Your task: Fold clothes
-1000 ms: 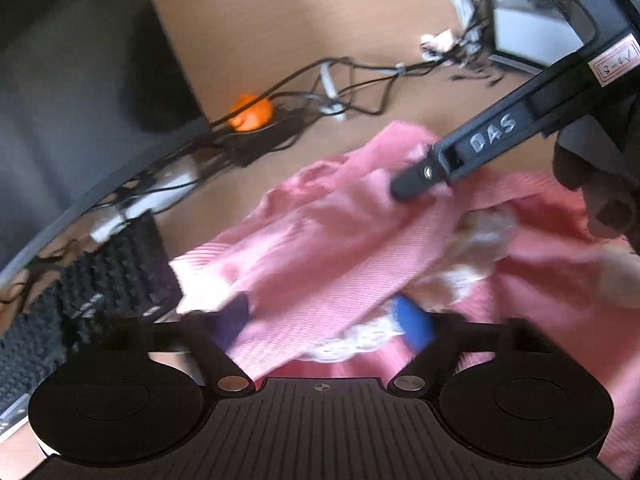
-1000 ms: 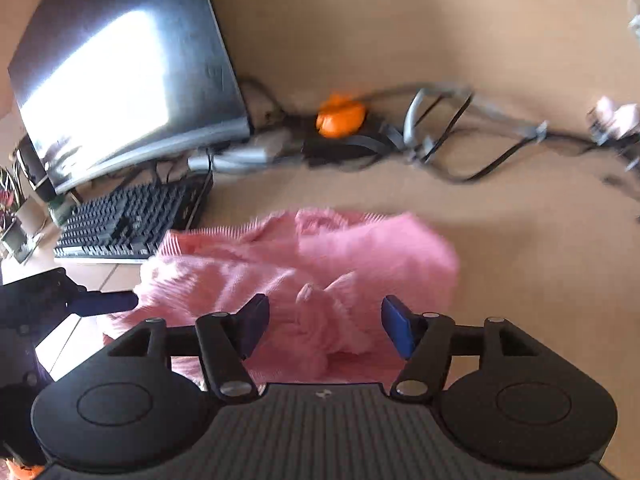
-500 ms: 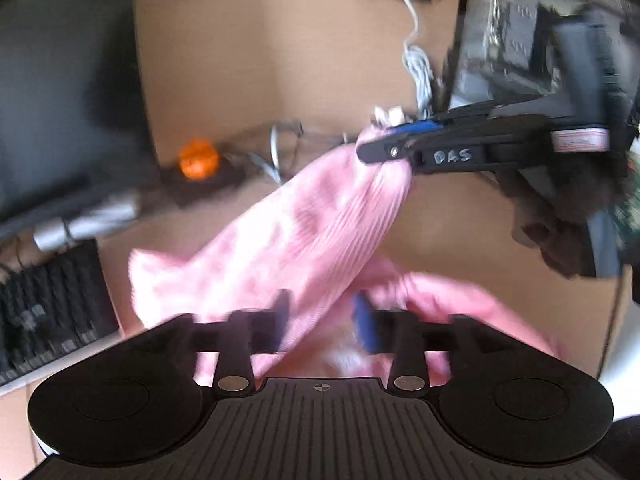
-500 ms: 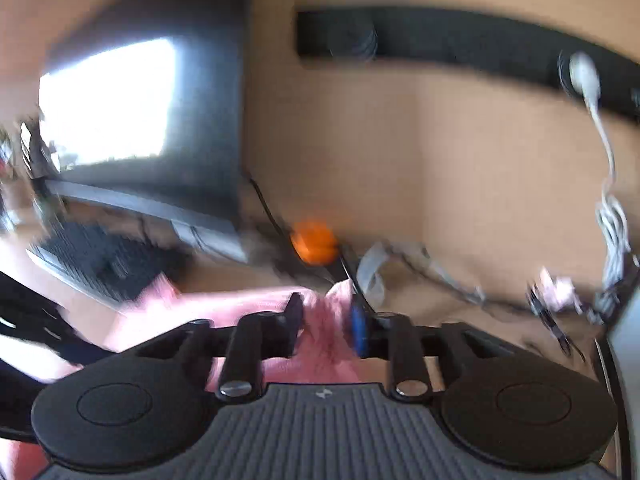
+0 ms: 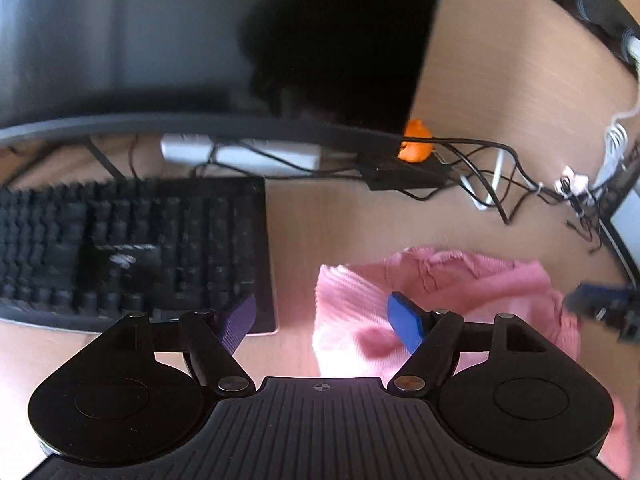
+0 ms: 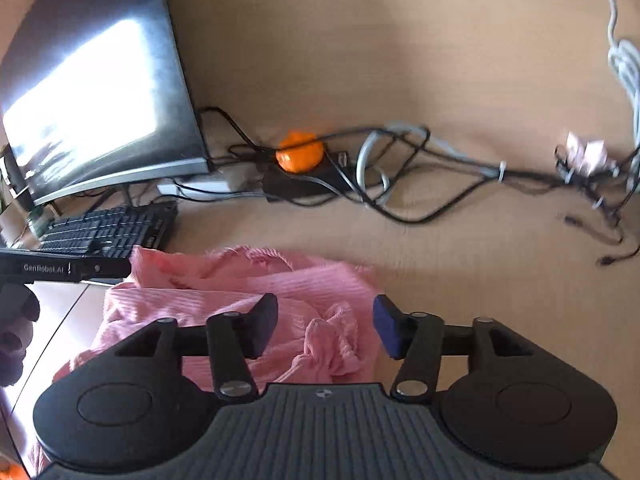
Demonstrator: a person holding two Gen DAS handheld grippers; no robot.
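Two claws are in my view, one on each hand, both angled down at a tan wooden surface (image 6: 460, 60). My left claw (image 5: 326, 322) has its jaws spreading apart, and nothing is pinched between them; bare surface shows in the gap. Its blue right finger pad (image 5: 406, 326) sits over the left edge of a pink ribbed garment (image 5: 460, 292), which lies rumpled to the right of this claw. I cannot tell whether that pad touches the cloth. To the left of the left claw lies a black keyboard (image 5: 132, 248), and beyond it stands a dark monitor (image 5: 200, 40). Past the garment, a small orange object (image 5: 416, 146) rests on a black box among tangled black cables (image 5: 492, 184).

My right claw (image 6: 324, 324) is also widening its jaws. The pink garment lies directly under and ahead of it, with a bunched fold of cloth showing in the gap between the fingers, though the pads are not pressing on it. From this view the garment is a loose heap on the surface, reaching left toward the other claw's black finger, which enters from the left edge, just beside the cloth. A dark gloved hand (image 6: 16, 320) shows below that finger. Farther ahead of the right claw are the orange object, the cables and the bright monitor screen.
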